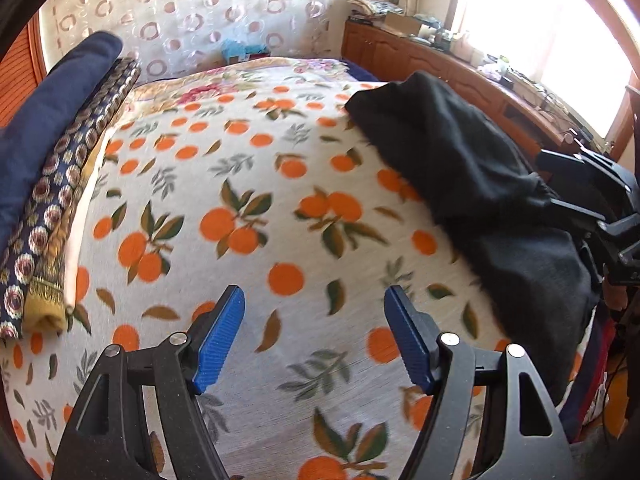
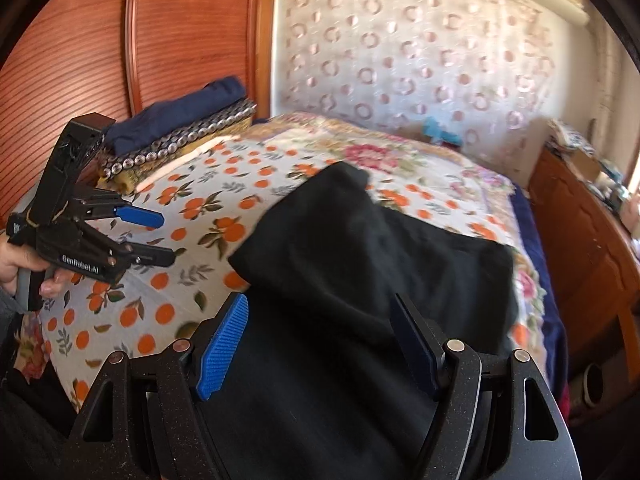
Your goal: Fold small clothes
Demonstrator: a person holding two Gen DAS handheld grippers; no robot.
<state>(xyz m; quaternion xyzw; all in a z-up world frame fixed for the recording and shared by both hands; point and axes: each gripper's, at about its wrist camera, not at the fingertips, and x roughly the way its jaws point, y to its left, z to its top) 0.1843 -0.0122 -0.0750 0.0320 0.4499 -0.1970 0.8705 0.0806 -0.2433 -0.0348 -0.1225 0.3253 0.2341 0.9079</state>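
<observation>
A black garment [image 1: 472, 184] lies crumpled on the right side of the bed; in the right wrist view [image 2: 360, 248] it fills the middle and runs under my right gripper. My left gripper [image 1: 314, 336] is open and empty above the orange-print bedspread [image 1: 248, 200], left of the garment. It also shows in the right wrist view [image 2: 162, 236], jaws apart. My right gripper [image 2: 320, 344] is open, its blue pads [image 2: 224, 348] spread just over the black cloth; whether they touch it I cannot tell. It shows at the right edge of the left wrist view [image 1: 560, 184].
A stack of folded clothes [image 1: 52, 184], navy on top, sits at the bed's left by the wooden headboard [image 2: 120, 40]. A wooden cabinet [image 1: 460, 68] with clutter runs along the right. A patterned curtain [image 2: 420, 52] hangs behind the bed.
</observation>
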